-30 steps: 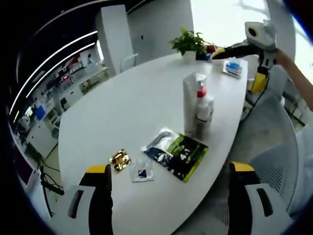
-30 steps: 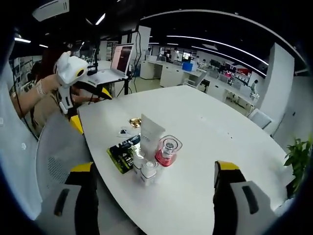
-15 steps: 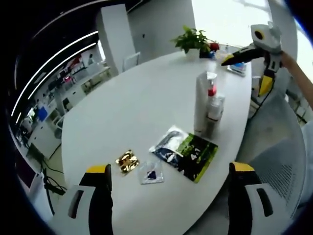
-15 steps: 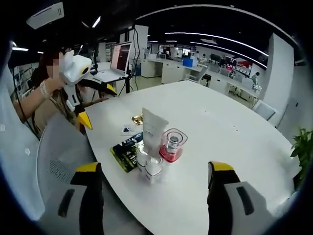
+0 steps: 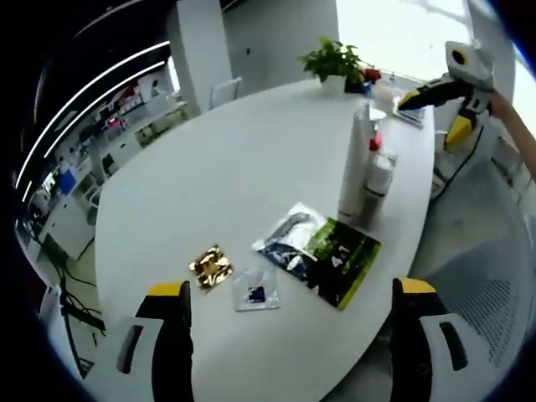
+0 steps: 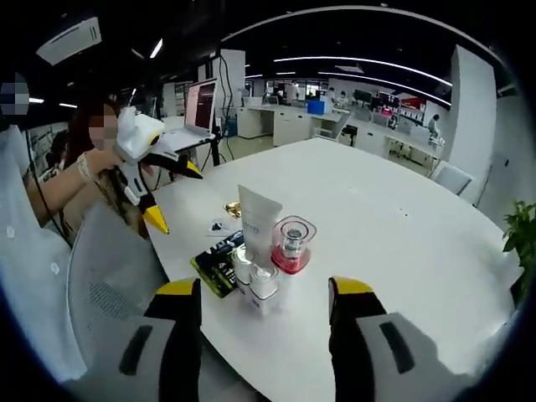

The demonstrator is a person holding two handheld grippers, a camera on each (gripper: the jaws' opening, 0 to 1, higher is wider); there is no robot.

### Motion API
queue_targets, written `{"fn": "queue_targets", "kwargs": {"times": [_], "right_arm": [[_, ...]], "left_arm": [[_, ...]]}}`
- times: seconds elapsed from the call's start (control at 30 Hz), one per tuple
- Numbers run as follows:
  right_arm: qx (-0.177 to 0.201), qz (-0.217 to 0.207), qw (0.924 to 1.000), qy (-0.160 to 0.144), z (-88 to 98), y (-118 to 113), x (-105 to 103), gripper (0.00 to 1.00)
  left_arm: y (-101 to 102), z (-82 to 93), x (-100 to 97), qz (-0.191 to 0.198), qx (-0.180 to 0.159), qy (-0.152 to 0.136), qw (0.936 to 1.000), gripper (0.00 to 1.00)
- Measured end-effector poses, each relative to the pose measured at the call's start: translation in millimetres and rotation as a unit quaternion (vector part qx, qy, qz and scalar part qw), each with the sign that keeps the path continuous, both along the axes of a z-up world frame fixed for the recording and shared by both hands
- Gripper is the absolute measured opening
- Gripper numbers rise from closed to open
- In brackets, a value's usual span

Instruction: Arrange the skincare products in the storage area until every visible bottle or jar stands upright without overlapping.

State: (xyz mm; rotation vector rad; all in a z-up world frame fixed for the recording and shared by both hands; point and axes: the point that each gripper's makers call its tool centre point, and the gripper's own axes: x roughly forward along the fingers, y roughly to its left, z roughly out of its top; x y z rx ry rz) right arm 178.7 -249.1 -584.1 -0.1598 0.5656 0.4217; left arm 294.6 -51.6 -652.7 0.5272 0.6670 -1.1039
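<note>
Several skincare products stand upright in a tight cluster near the table edge: a tall white tube (image 5: 355, 163) (image 6: 260, 219), a clear bottle with a red cap (image 6: 291, 244) (image 5: 374, 141), and two small white bottles (image 6: 262, 283) (image 5: 380, 173). A green-and-black sachet (image 5: 325, 254) (image 6: 215, 262), a gold sachet (image 5: 209, 266) (image 6: 232, 208) and a small clear sachet (image 5: 255, 294) lie flat beside them. My left gripper (image 5: 291, 287) (image 6: 159, 172) is open above the sachets. My right gripper (image 6: 266, 289) (image 5: 440, 84) is open, its jaws framing the cluster from a short distance.
The white oval table (image 5: 226, 167) has much bare surface. A potted plant (image 5: 333, 59) and a blue pack (image 5: 410, 113) sit at its far end. A person's hand (image 6: 92, 163) holds the left gripper. A mesh chair (image 6: 100, 276) and a laptop (image 6: 199, 107) stand nearby.
My right gripper's jaws have narrowed and that view has moved slightly closer to the cluster. The left view has shifted and lifted; nothing on the table has moved.
</note>
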Motion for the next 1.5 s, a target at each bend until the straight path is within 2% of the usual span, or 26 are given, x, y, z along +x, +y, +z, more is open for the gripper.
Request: {"fn": "queue_targets", "kwargs": {"times": [0.1, 0.2, 0.33, 0.47, 0.5, 0.57, 0.67, 0.83, 0.93, 1.03, 1.5], "right_arm": [[0.003, -0.002, 1.0, 0.007, -5.5, 0.1, 0.0, 0.58], [0.007, -0.01, 0.9999, 0.012, -7.1, -1.4, -0.7, 0.57], [0.014, -0.014, 0.9996, 0.019, -8.9, -1.7, -0.5, 0.55], [0.01, -0.019, 0.9995, 0.023, -11.7, -2.7, 1.0, 0.55], [0.009, -0.021, 0.9995, 0.024, -12.1, -3.2, 1.2, 0.55], [0.007, -0.025, 0.9994, 0.023, -12.3, -4.7, 2.0, 0.54], [0.012, -0.028, 0.9992, 0.025, -12.6, -4.5, 2.3, 0.54], [0.012, -0.031, 0.999, 0.03, -14.0, -4.8, 1.9, 0.55], [0.013, -0.034, 0.9988, 0.034, -15.1, -5.2, 1.8, 0.55], [0.018, -0.036, 0.9986, 0.035, -15.0, -4.6, 1.3, 0.54], [0.024, -0.046, 0.9978, 0.042, -19.7, -15.7, 3.2, 0.55]], "left_arm": [[-0.3, -7.2, 3.4, 0.012, -0.008, 0.022, 0.9997, 0.97], [1.1, -12.7, 10.4, 0.014, -0.005, 0.019, 0.9997, 0.88], [3.5, -23.5, 22.6, 0.018, 0.005, 0.023, 0.9996, 0.87], [3.0, -32.6, 30.7, 0.024, 0.016, 0.022, 0.9993, 0.81], [2.5, -35.1, 33.3, 0.025, 0.016, 0.023, 0.9993, 0.78], [1.3, -41.3, 37.3, 0.042, 0.008, 0.047, 0.998, 0.69], [0.9, -48.5, 49.2, 0.054, 0.005, 0.046, 0.9975, 0.6], [-2.0, -64.3, 52.2, 0.045, 0.029, 0.05, 0.9973, 0.6], [-2.0, -74.7, 53.6, 0.042, 0.043, 0.057, 0.9966, 0.57], [-4.0, -81.3, 50.5, 0.038, 0.046, 0.074, 0.9954, 0.5], [-7.1, -96.8, 53.5, 0.036, 0.088, 0.056, 0.9939, 0.47]]}}
